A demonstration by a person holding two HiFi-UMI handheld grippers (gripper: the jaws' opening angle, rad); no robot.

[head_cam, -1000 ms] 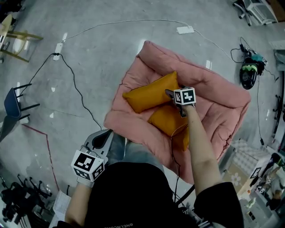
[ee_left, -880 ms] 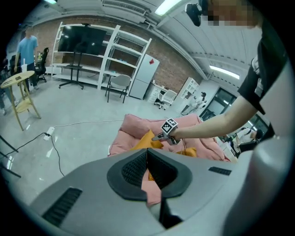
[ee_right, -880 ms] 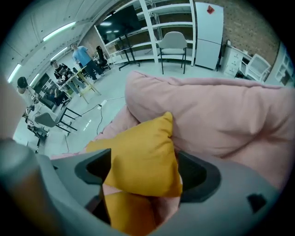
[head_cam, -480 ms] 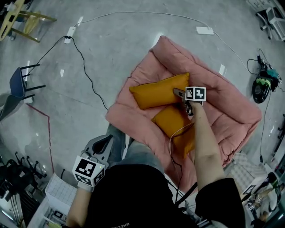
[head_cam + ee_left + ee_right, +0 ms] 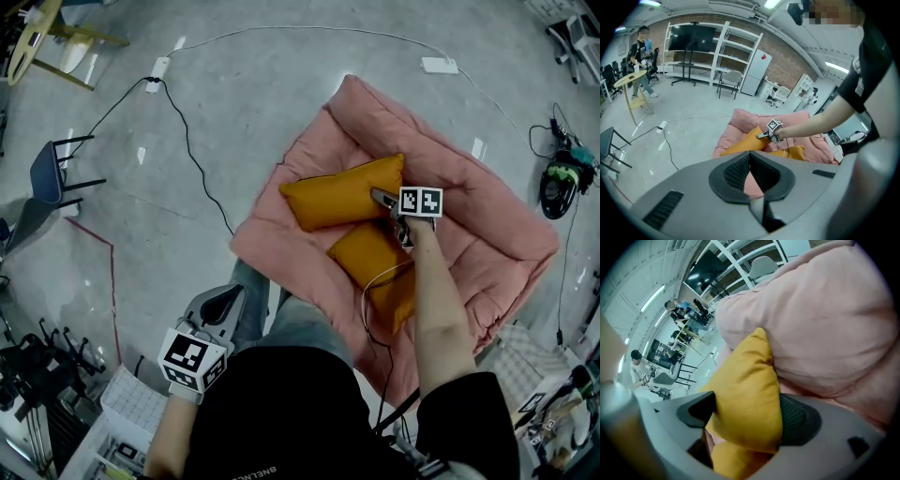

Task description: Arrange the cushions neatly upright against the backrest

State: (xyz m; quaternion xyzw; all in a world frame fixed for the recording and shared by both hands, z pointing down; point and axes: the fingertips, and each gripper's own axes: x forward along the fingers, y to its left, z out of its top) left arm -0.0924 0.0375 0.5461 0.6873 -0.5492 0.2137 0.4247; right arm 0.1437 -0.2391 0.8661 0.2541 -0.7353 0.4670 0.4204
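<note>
Now the right gripper (image 5: 382,199), jaws closing on a corner of the upper orange cushion (image 5: 342,192) at frame centre, seems to be propping it; next it needs tilting upright against the pink backrest (image 5: 403,117), then the 2nd cushion (image 5: 370,262) just below; the left gripper (image 5: 221,305), lower left, is clenched and empty

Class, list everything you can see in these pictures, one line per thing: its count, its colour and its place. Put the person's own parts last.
floor sofa: one, pink, on the grey floor, centre.
upper cushion: one, orange, on the sofa's seat, far side.
lower cushion: one, orange, lying on the seat, near side.
power strips: two, white, on the floor beyond the sofa; the second is farther right.
black cable: one, trailing over the floor left of the sofa.
chair: one, blue, left edge.
left tool: one, grey, low by the person's legs, jaws together, empty.
right tool: one, grey, jaws closing with the upper cushion between them.
</note>
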